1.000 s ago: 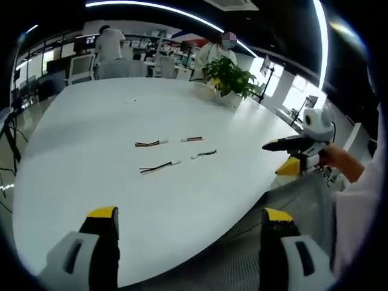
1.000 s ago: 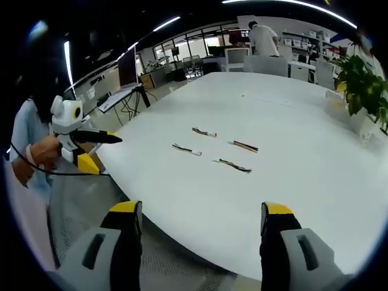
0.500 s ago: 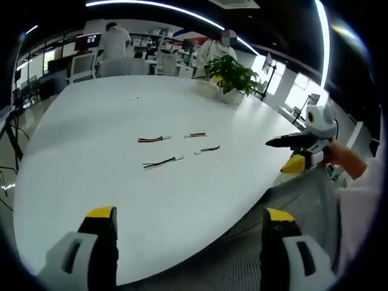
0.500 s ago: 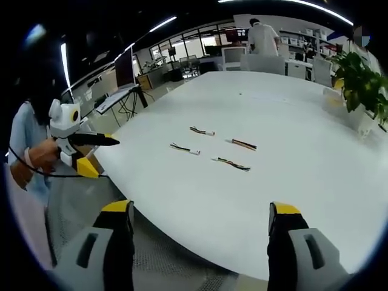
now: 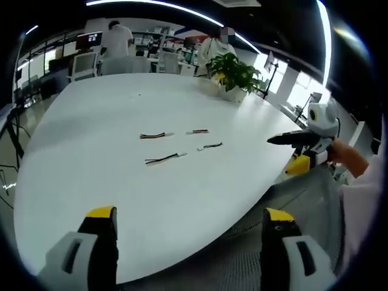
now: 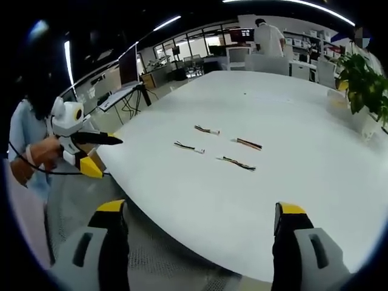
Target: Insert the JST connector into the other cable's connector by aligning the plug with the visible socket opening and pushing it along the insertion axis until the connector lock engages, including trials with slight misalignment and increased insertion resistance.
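Over the last second the right gripper (image 6: 200, 221) has been opened further: its yellow-tipped jaws are seen spread wider than before, with nothing between them. The left gripper (image 5: 189, 225) is held with its jaws wide apart and empty, as it was, and it has been shifted only slightly, the cables drifting a little up its view.

Four short JST cables lie loose on the white table (image 5: 121, 194), well beyond both grippers. In the left gripper view, the nearest cable (image 5: 162, 159) is seen with its white connector at the right end; a second cable (image 5: 156, 135) lies farther off on the left, a third cable (image 5: 198, 131) on the far right, and a fourth cable (image 5: 209, 146) on the near right. None touches another. A potted plant (image 5: 233, 76) stands at the table's far side.

It is judged that the task is at its very start: nothing has been picked up, and the widened jaws suggest a reach for a cable is being prepared.

No brand, label or writing can be read anywhere.
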Tool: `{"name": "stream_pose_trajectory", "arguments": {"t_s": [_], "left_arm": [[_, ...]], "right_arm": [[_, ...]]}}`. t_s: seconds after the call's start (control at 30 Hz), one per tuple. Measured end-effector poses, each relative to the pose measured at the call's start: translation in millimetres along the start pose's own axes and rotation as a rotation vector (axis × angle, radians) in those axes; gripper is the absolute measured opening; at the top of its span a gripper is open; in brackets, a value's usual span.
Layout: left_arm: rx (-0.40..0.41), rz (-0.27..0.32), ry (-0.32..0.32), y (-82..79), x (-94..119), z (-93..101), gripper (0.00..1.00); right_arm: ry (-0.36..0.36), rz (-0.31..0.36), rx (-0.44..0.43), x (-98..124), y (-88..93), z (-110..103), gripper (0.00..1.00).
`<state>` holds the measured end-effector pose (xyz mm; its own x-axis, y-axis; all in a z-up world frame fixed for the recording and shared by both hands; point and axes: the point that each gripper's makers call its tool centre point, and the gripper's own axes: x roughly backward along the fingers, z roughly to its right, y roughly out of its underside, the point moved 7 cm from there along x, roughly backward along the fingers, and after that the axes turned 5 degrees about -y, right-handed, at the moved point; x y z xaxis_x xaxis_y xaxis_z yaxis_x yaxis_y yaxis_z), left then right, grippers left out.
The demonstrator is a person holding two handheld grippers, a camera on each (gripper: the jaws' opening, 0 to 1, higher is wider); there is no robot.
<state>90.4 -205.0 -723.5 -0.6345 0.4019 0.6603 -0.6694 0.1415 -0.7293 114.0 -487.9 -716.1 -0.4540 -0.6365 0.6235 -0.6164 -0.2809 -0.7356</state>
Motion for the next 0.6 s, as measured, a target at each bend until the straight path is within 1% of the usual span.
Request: {"name": "stream_pose_trajectory", "arguments": {"t_s": [0.4, 0.6], "left_arm": [[-0.002, 0.002, 0.001, -2.2, -1.7, -2.8, 0.98], [-0.007, 0.003, 0.002, -4.1, -2.6, -1.4, 0.98]], "right_arm": [[-0.007, 0.010, 0.008, -1.2, -2.8, 0.6, 1.00], [-0.005, 0.015, 0.012, -0.9, -3.5, 1.6, 0.96]]}}
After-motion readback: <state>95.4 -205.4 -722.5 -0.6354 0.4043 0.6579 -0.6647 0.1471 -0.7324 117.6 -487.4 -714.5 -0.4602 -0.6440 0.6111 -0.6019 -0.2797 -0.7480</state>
